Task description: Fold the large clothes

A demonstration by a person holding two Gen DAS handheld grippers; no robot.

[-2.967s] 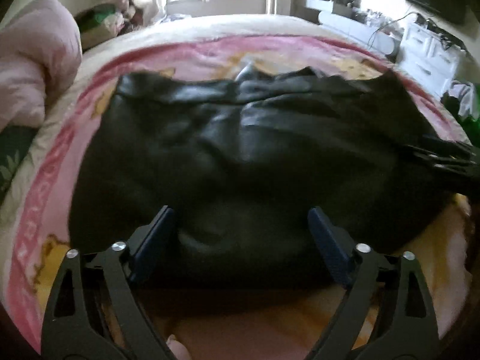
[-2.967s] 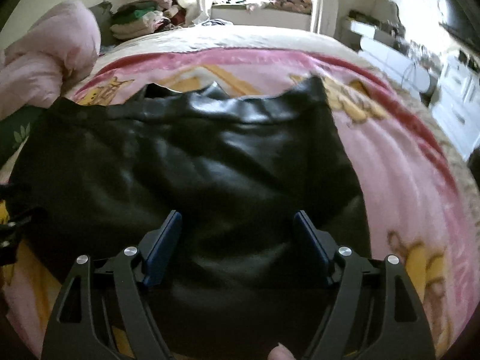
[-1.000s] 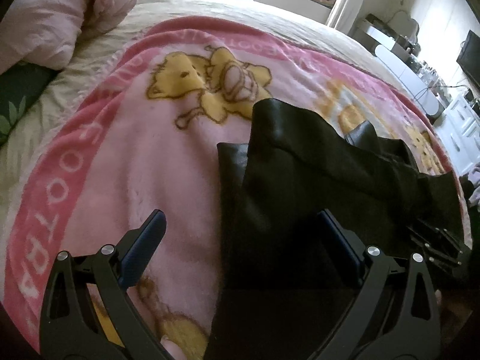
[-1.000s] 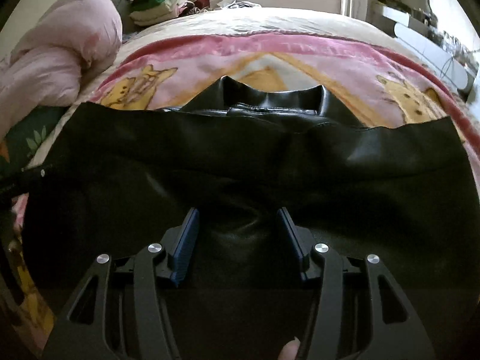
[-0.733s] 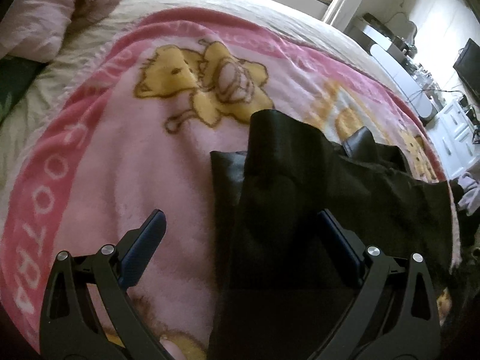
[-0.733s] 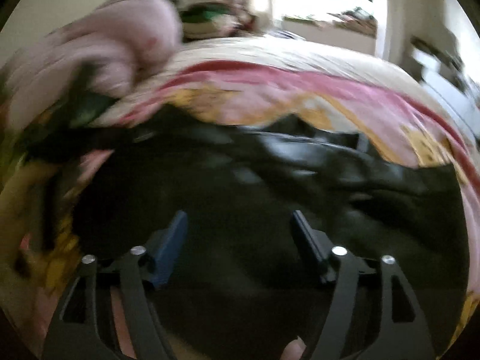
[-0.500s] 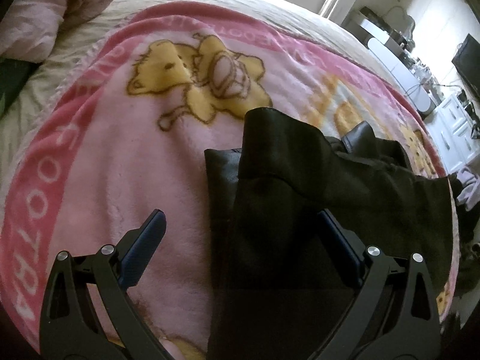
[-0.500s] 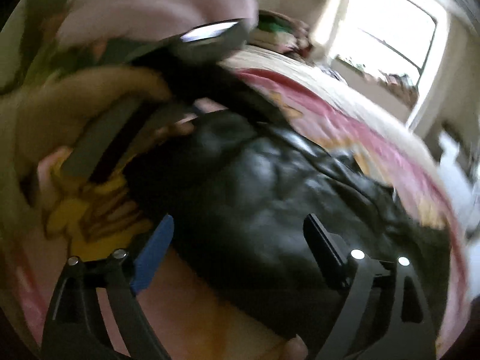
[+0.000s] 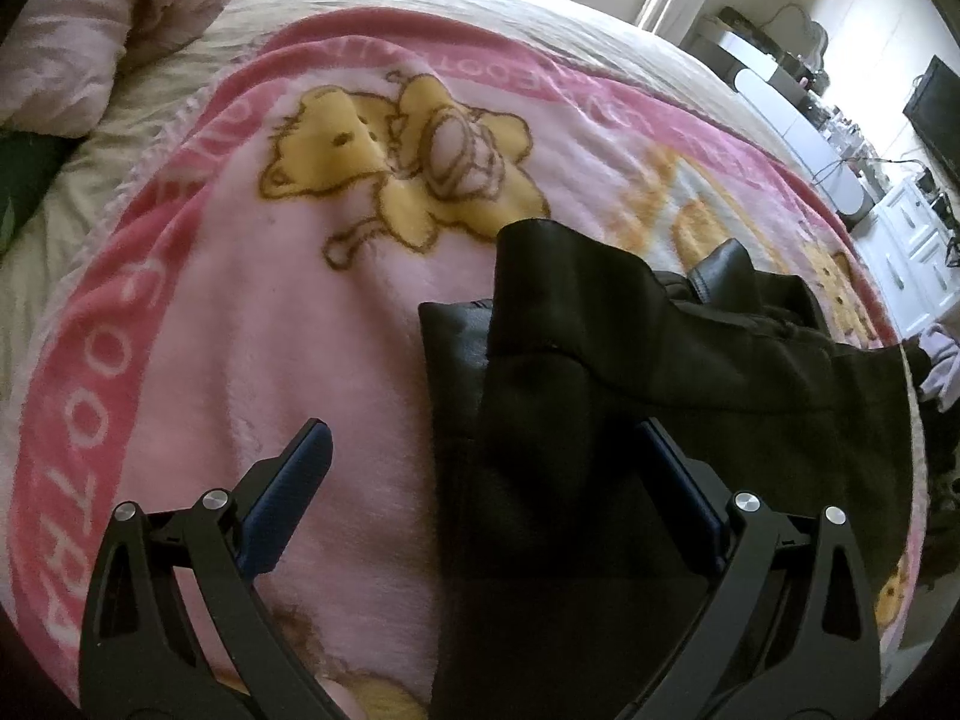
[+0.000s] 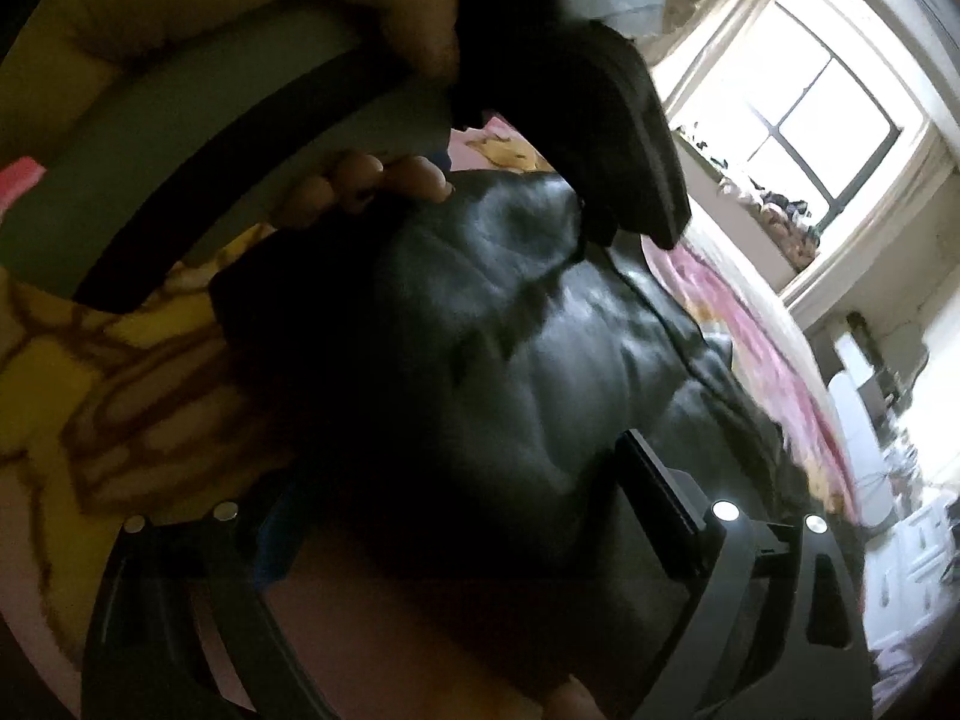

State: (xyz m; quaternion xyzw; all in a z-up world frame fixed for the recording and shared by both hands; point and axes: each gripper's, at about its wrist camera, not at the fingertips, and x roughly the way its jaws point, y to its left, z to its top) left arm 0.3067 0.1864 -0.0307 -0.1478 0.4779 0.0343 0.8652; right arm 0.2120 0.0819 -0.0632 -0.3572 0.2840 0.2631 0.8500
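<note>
**Black garment folded on the pink blanket, both claws wide**

Here the left claw stands wide open over the bed, tilted downward, with nothing pressed between its fingers. The black leather-like garment lies folded on the pink blanket; its left edge runs between the two fingers, so the right finger sits over dark cloth and the left finger over bare pink fleece. Beyond the fingertips a yellow bear print shows on the blanket, and further off to the left a pink quilt is bunched at the edge of the bed. Off to the right stand white drawers and a dark screen against the wall.

The right claw has just been opening and now stands wide — the garment lies under and between its fingers, but the pads do not press on it. Its view is rolled and partly blurred. Right ahead of it, filling the upper left, the person's other hand grips the handle of the left claw — this blocks much of the bed from sight. Those fingertips sit just at the garment's far edge. A bright window stands beyond, to the right.
</note>
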